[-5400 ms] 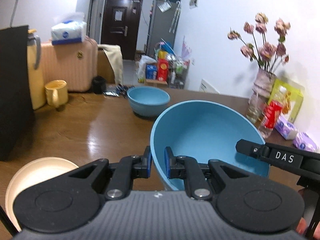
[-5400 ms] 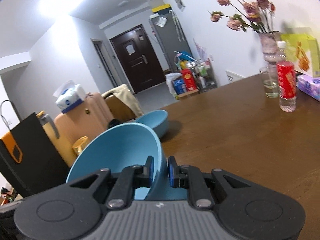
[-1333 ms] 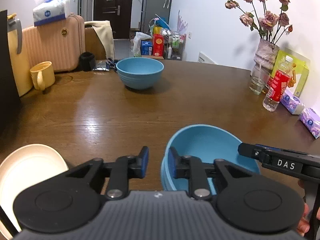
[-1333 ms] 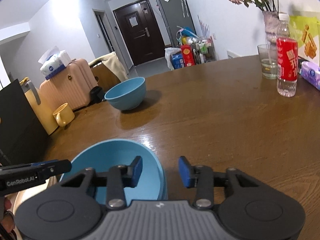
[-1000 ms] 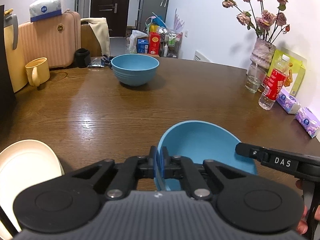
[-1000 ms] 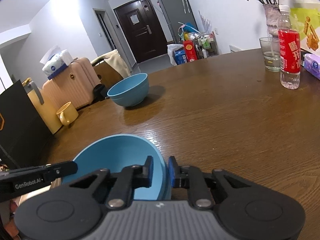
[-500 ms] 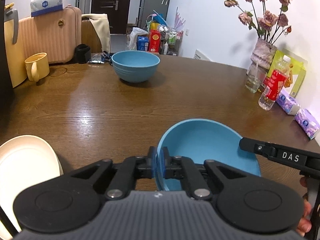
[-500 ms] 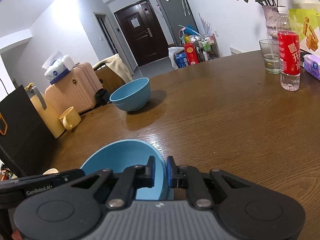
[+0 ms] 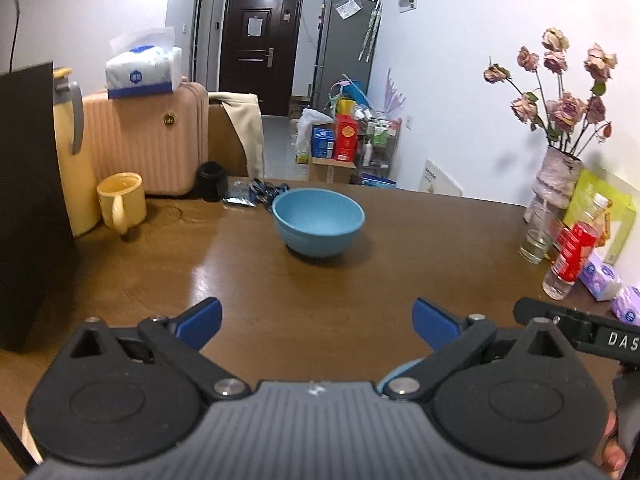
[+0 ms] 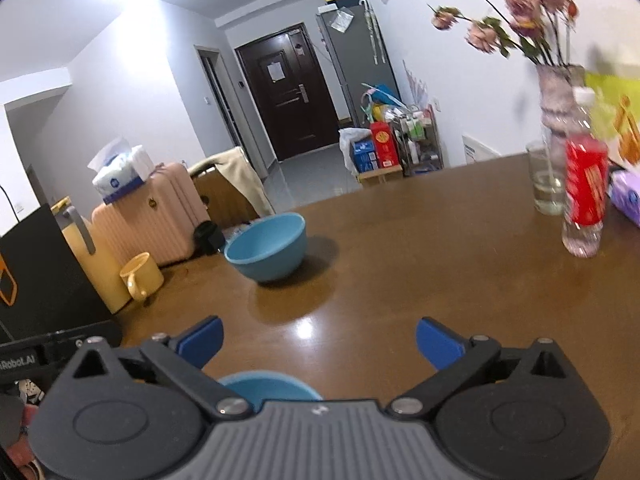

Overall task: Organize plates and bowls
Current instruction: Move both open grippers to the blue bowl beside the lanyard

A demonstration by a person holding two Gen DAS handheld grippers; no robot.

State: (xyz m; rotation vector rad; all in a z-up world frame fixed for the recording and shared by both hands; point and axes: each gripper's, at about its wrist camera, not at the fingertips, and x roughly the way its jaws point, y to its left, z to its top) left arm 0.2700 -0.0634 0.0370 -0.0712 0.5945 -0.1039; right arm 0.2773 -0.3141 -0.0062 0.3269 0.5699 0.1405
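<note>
Both tongs just sprang wide, nothing between the jaws: left gripper [image 9: 316,318], right gripper [image 10: 318,338]. Near bowl [image 10: 268,390] sits released below me. Far bowl [image 9: 319,222] lies straight ahead, my left slightly nearer.

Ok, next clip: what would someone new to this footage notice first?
Probably the blue bowl standing alone at the middle of the brown table. Next, the wide-open blue-tipped fingers of the left hand-held gripper and right hand-held gripper, nothing between them. Then the vase of dried roses by the wall on the right.
</note>
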